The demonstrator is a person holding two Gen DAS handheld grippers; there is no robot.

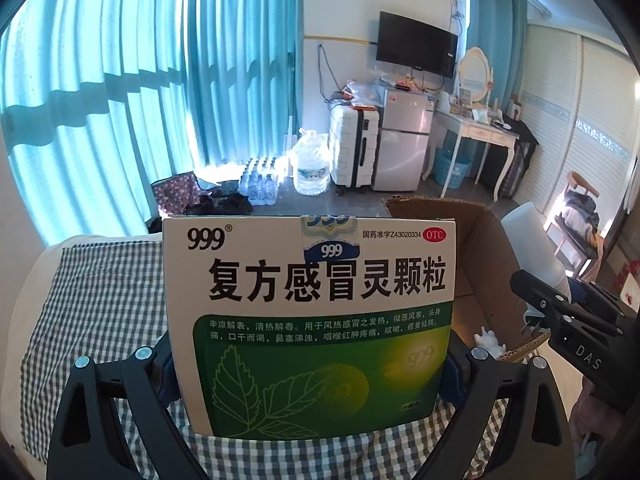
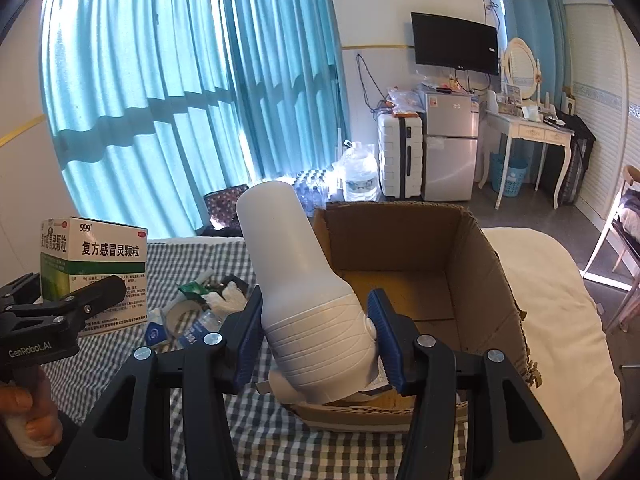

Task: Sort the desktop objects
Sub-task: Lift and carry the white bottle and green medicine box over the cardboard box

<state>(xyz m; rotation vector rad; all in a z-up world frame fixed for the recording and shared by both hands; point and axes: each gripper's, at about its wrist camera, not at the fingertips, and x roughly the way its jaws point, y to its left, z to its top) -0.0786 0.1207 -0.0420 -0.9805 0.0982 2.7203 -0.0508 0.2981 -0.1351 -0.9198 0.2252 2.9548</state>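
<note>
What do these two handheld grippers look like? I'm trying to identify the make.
Both are matte black plastic with silver screws and ribbed blue pads. The left gripper reads "GenRobot.AI" in white on its body, above a pistol-style handle. The right gripper carries white letters "DAS" on its side. No cables or sleeves show.

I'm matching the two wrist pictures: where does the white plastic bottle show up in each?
Left wrist view: white plastic bottle at the right edge, above the other hand's tongs.
Right wrist view: white plastic bottle in the centre, gripped between the blue pads.
Shared landmark: open brown cardboard box right beside it.
</note>
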